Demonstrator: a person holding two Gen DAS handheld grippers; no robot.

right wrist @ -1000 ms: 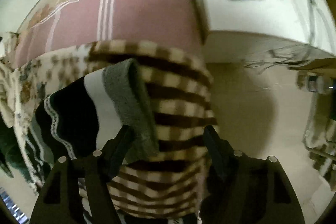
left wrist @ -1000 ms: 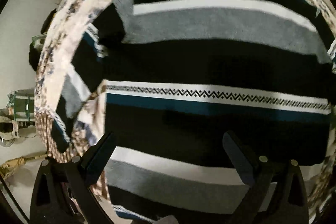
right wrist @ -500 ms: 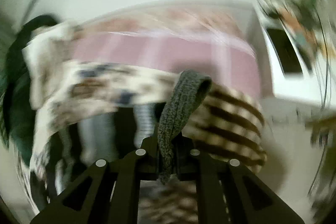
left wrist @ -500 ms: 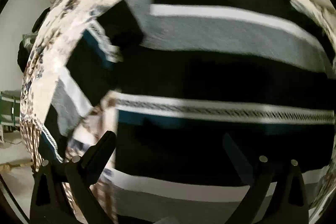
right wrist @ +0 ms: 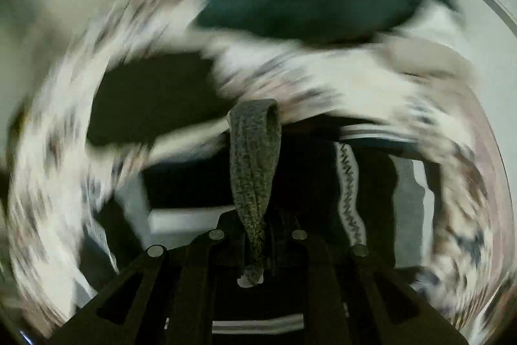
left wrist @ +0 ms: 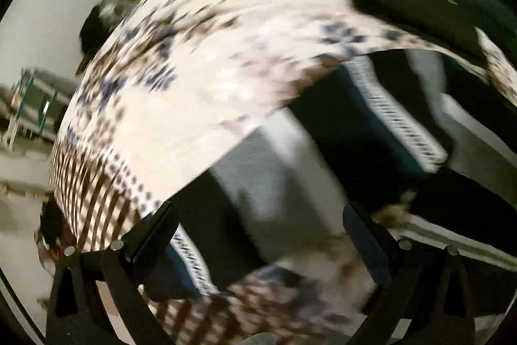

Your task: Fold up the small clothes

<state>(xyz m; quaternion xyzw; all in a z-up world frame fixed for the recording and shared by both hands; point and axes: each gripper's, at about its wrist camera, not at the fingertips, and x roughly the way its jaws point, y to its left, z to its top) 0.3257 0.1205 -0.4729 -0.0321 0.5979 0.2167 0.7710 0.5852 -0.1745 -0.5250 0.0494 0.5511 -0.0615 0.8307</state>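
Two grippers are at work on one striped sweater, and only the right gripper has hold of it: its fingers are pressed together on a grey knit cuff, which loops up ahead of the tips. A second ago those fingers stood spread around that cuff over the edge of the bed; now the cuff is pinched and swung across above the sweater's dark body, so the sleeve fold is likely under way, though heavy blur hides where the sleeve will land. The left gripper hangs spread and holds nothing, the sweater just ahead of it and the patterned bedspread beyond; its view has swung, the stripes now running diagonally.
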